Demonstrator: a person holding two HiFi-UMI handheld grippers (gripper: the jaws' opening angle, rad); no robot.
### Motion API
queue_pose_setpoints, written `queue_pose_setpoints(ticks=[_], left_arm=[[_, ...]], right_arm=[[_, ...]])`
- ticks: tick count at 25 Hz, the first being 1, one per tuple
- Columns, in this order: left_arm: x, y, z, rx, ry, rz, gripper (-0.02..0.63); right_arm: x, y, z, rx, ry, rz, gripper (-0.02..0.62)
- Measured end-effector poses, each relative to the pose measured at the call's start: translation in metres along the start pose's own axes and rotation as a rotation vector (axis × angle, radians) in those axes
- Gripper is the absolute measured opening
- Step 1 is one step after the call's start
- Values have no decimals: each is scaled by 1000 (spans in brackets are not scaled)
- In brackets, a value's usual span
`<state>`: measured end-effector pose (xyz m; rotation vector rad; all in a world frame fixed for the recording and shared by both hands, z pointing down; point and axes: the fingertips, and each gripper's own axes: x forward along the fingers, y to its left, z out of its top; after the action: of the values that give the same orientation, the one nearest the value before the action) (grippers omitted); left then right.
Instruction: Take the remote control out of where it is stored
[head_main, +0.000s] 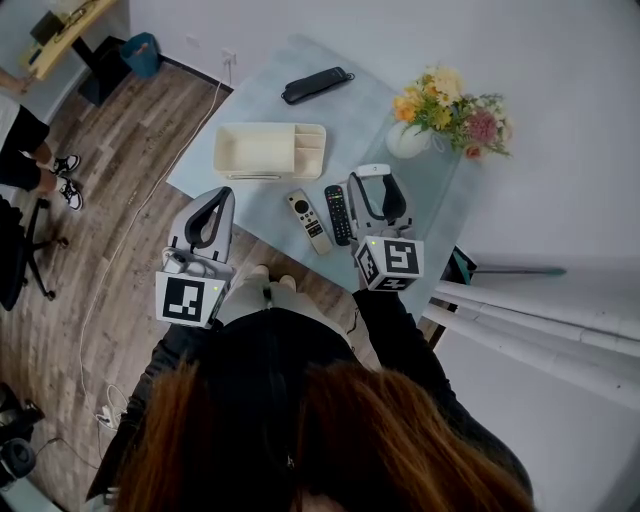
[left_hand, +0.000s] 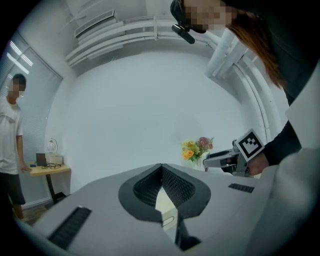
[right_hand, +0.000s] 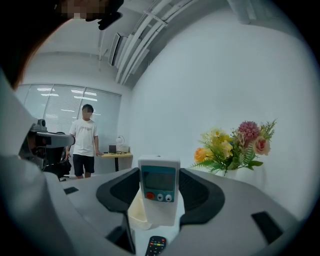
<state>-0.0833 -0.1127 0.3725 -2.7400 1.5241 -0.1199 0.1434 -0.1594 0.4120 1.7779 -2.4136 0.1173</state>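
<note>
My right gripper (head_main: 373, 178) is shut on a white remote control (right_hand: 159, 191) with a small screen and a red button, held upright above the table. Its white top (head_main: 373, 170) shows between the jaws in the head view. Below it on the pale blue table (head_main: 270, 95) lie a black remote (head_main: 338, 213) and a grey-white remote (head_main: 309, 221), side by side. The black remote (right_hand: 156, 246) also shows under the held one. A cream divided tray (head_main: 270, 150) sits behind them. My left gripper (head_main: 222, 195) hovers over the table's near-left edge, shut and holding nothing.
A black oblong case (head_main: 316, 84) lies at the table's far side. A vase of flowers (head_main: 450, 115) stands at the right. A person (right_hand: 84, 140) stands by a small desk (right_hand: 116, 156) across the room. Cables run over the wooden floor (head_main: 120, 190) at left.
</note>
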Motion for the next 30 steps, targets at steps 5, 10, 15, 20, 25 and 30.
queue_pose_setpoints(ticks=[5,10,15,20,25,30], left_arm=[[2,-7,-2,-1,4,-11,6],[5,-12,-2,-1,5,-21,6],[7,-17,-4,-3,13,-32,6],[12,-25,-5,-4,11,-62,6],[27,-45,-6,-2,12,-127,6],[42,-69,-2,3,8,-205,6]], right_arm=[[-22,-12,-18,5,40,-28,249],[-43,-16,-38,19,88,-48,249],[-65,-13,-61,45,145,-59,249],[-87,-10,-79,79,189,-78,249],[-101,-15,-83,98,192,-117,249],[-118,-27,-88,119,199,-170,249]])
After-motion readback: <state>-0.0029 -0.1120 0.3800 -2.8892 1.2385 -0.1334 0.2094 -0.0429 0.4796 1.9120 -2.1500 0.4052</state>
